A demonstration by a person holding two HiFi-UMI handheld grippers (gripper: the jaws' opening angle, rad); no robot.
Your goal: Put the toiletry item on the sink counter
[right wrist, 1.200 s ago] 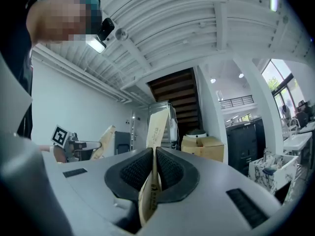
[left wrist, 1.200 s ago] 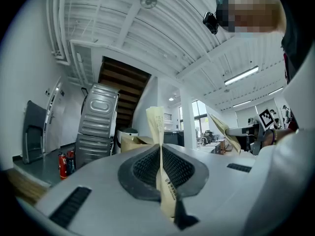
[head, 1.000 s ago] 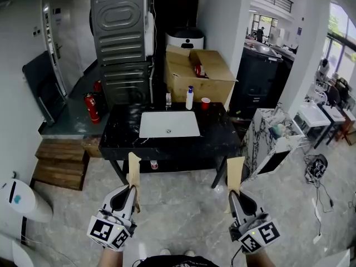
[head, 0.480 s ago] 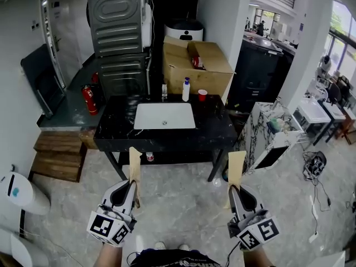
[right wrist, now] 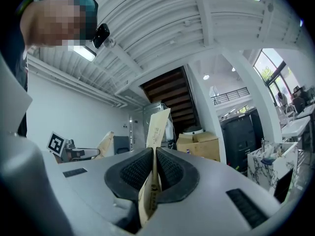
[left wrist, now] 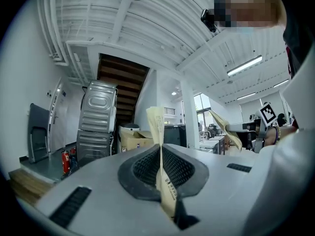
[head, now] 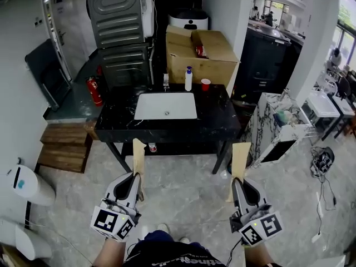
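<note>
Head view, looking steeply down at a grey stone-tile floor [head: 183, 196].

- Left gripper [head: 135, 175], at 7 o'clock in the frame, points level toward the counter. Its jaws are pressed together on a flat tan paper sachet [head: 138, 156]. The sachet stands on edge and sticks out past the fingertips.
- In the left gripper view the ribbed black pads [left wrist: 145, 166] sandwich the sachet with no gap. Small print runs along its lower part but is too fine to read.
- Right gripper [head: 238, 181], at 5 o'clock, also points level. Its jaws are clamped on a second flat tan paper sachet [head: 240, 157], also upright on edge. The right gripper view shows the same tight pinch.
- The two grippers are well apart, side by side. Both sachets are in the air over the floor, short of the counter and not touching it.

Target, at 12 o'clock from the grippers:
- Black marble-look sink counter on dark legs [head: 218, 125], with a white rectangular basin [head: 166, 105] set into it.
- Chrome tap [head: 166, 81] at the basin's 12 o'clock.
- White pump bottle with a blue top [head: 188, 79] at the basin's 1 o'clock.
- Small red cup [head: 206, 84] at 2 o'clock, just beside the bottle.

Surroundings:
- Open brown cardboard box [head: 203, 57] behind the counter.
- Tall grey ribbed metal cabinet [head: 117, 26] at 11 o'clock.
- Red fire extinguisher [head: 94, 90] at the cabinet's foot.
- Wooden steps [head: 64, 149] at 9 o'clock of the counter.
</note>
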